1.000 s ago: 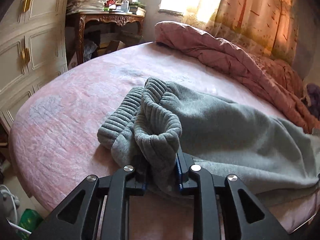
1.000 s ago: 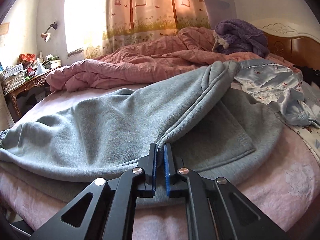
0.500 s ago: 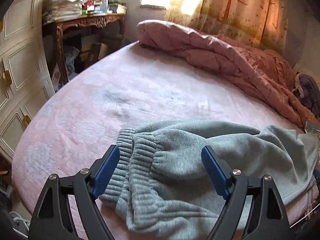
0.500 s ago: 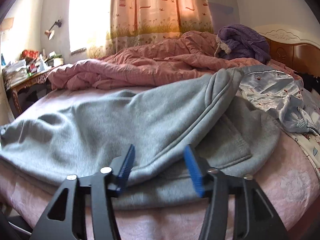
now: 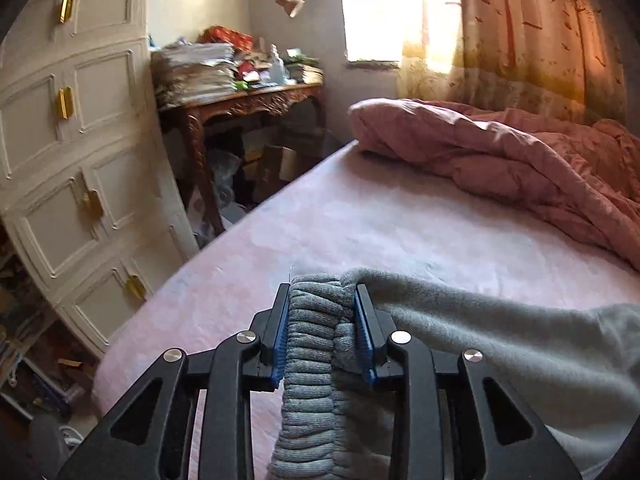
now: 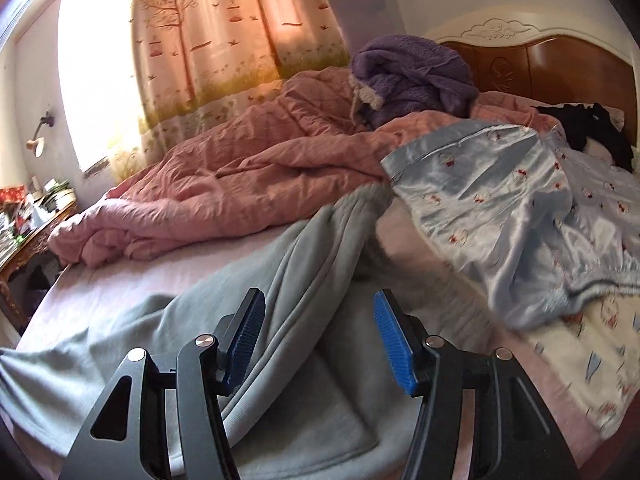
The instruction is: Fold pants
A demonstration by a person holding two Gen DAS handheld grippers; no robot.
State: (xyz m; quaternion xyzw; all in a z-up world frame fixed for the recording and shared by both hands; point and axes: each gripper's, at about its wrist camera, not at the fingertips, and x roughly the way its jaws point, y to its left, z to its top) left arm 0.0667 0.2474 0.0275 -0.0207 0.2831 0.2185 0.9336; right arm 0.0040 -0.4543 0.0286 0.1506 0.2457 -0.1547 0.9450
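A: Our left gripper (image 5: pixel 322 330) pinches the ribbed cuffs (image 5: pixel 310 344) at lower centre; the pants (image 6: pixel 168 332) sprawl across the bed (image 5: pixel 360 224).

B: Our right gripper (image 6: pixel 318 338) gapes, empty, over the waist seam. We should clamp both layers squarely before lifting.

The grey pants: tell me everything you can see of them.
The grey pants are thick fleece-like sweatpants with ribbed knit cuffs and a stitched patch pocket. They lie lengthwise across the pink bed sheet, loosely creased, not yet neatly folded. The left hand-held gripper is shut on the bunched cuffs. The right hand-held gripper is open, its blue pads either side of a raised fold near the pocket. The far end of the pants reaches a pale blue satin cloth.
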